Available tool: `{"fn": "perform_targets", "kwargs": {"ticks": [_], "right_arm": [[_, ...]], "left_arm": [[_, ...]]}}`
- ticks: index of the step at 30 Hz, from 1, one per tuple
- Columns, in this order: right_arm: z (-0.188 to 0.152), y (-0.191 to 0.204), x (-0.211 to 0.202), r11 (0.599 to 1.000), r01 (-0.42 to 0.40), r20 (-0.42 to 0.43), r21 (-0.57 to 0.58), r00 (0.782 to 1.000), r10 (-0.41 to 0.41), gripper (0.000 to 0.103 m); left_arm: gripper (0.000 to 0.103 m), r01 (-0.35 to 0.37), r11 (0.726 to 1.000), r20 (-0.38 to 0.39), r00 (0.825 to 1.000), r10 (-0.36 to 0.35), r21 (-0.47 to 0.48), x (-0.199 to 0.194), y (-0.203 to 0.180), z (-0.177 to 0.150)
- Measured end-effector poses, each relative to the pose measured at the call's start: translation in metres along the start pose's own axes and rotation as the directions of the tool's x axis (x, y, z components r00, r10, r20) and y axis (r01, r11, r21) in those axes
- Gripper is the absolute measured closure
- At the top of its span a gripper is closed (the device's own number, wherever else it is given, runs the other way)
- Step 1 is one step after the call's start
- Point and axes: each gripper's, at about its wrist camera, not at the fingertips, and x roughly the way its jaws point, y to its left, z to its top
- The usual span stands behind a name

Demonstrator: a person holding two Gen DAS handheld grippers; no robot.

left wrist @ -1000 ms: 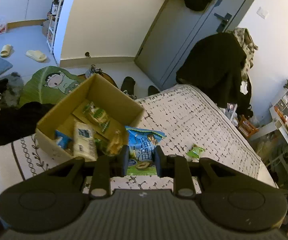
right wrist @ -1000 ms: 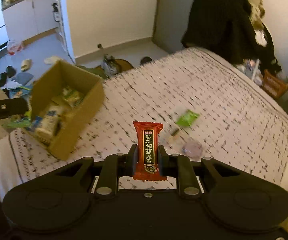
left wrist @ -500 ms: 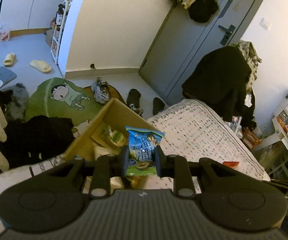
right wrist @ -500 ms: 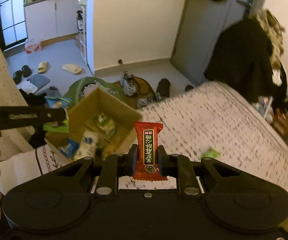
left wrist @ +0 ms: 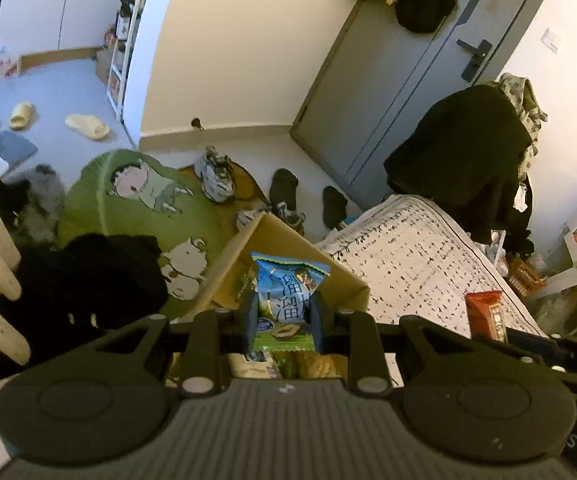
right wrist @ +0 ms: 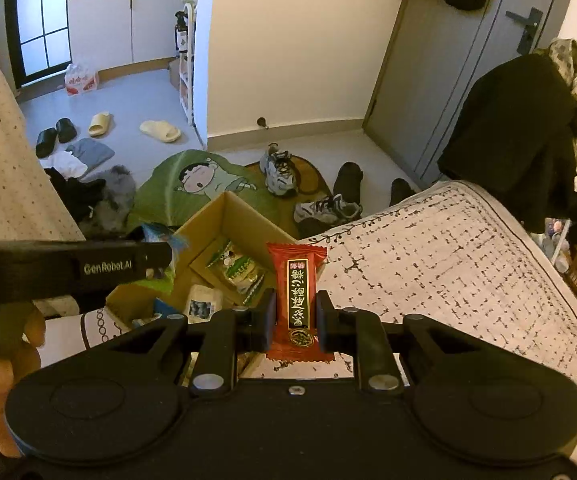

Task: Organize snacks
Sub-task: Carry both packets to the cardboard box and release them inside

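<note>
Our left tool (left wrist: 283,316) pinches the blue packet (left wrist: 286,300) above the box (right wrist: 224,248) on the bed (right wrist: 448,248); our right tool (right wrist: 295,316) grips the red bar (right wrist: 297,300) near its rim. We should lower each well inside before releasing.

Left gripper (left wrist: 283,316): black two-finger unit, jaws clamped on both sides of a blue-and-green snack packet (left wrist: 286,300), packet upright between the fingers (left wrist: 248,316). Right gripper (right wrist: 295,320): same black build, jaws pinching a red candy wrapper (right wrist: 297,300) at mid-height, wrapper upright. Left unit sits to the left of the right one, fingers pointing right; a bare hand (right wrist: 0,364) grips its handle at near left.
</note>
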Motion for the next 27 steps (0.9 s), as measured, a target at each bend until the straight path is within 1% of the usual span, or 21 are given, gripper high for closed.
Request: {"fn": "perform_targets", "kwargs": {"ticks": [2, 7, 10, 11, 12, 14, 15, 17, 19, 22, 25, 26, 27], "right_arm": [[0.002, 0.002, 0.006, 1.0, -0.001, -0.001, -0.008, 1.0, 0.001, 0.083], [0.008, 0.008, 0.023, 0.999, -0.025, -0.007, -0.026, 1.0, 0.025, 0.083], [0.01, 0.009, 0.024, 0.999, -0.038, 0.026, -0.021, 0.999, 0.039, 0.083], [0.01, 0.009, 0.022, 0.998, -0.055, 0.043, -0.01, 0.998, 0.056, 0.08], [0.011, 0.007, 0.018, 0.997, -0.077, 0.06, -0.005, 0.995, 0.078, 0.077], [0.01, 0.008, 0.01, 0.994, -0.106, 0.099, -0.018, 0.989, 0.108, 0.043], [0.009, 0.009, 0.006, 0.995, -0.098, 0.119, -0.027, 0.988, 0.101, 0.041], [0.008, 0.009, 0.003, 0.995, -0.095, 0.121, -0.043, 0.988, 0.099, 0.041], [0.006, 0.006, 0.001, 0.994, -0.104, 0.108, -0.035, 0.988, 0.108, 0.041], [0.002, 0.002, -0.003, 0.995, -0.098, 0.085, -0.035, 0.991, 0.1, 0.041], [-0.005, -0.004, -0.009, 0.996, -0.091, 0.05, -0.013, 0.995, 0.092, 0.041], [-0.008, -0.003, -0.01, 0.996, -0.086, 0.043, -0.009, 0.995, 0.087, 0.041], [-0.01, -0.005, -0.013, 0.997, -0.08, 0.037, -0.005, 0.996, 0.08, 0.041]], "left_arm": [[0.078, -0.011, 1.0, -0.008, 1.0, 0.011, -0.006, 0.005, 0.002, -0.002], [0.069, -0.047, 0.999, 0.012, 0.999, 0.047, -0.016, 0.01, 0.01, -0.001], [0.068, -0.065, 0.997, 0.005, 0.998, 0.066, -0.05, 0.009, 0.02, -0.001], [0.067, -0.077, 0.996, 0.001, 0.997, 0.077, -0.053, 0.008, 0.022, -0.001], [0.066, -0.088, 0.995, -0.002, 0.996, 0.088, -0.054, 0.007, 0.023, -0.002], [0.064, -0.103, 0.993, -0.004, 0.995, 0.103, -0.052, 0.005, 0.026, -0.003], [0.061, -0.109, 0.993, -0.004, 0.994, 0.109, -0.051, 0.002, 0.027, -0.003], [0.057, -0.117, 0.992, 0.004, 0.993, 0.117, -0.051, -0.001, 0.028, -0.004], [0.049, -0.131, 0.99, -0.001, 0.991, 0.131, -0.057, -0.003, 0.025, -0.004], [0.047, -0.129, 0.99, -0.008, 0.992, 0.128, -0.059, -0.008, 0.021, -0.005], [0.045, -0.118, 0.993, 0.003, 0.993, 0.118, -0.03, -0.017, 0.013, -0.008], [0.042, -0.124, 0.992, 0.005, 0.992, 0.124, -0.025, -0.02, 0.012, -0.01], [0.036, -0.13, 0.991, 0.006, 0.991, 0.13, -0.024, -0.024, 0.009, -0.011]]}}
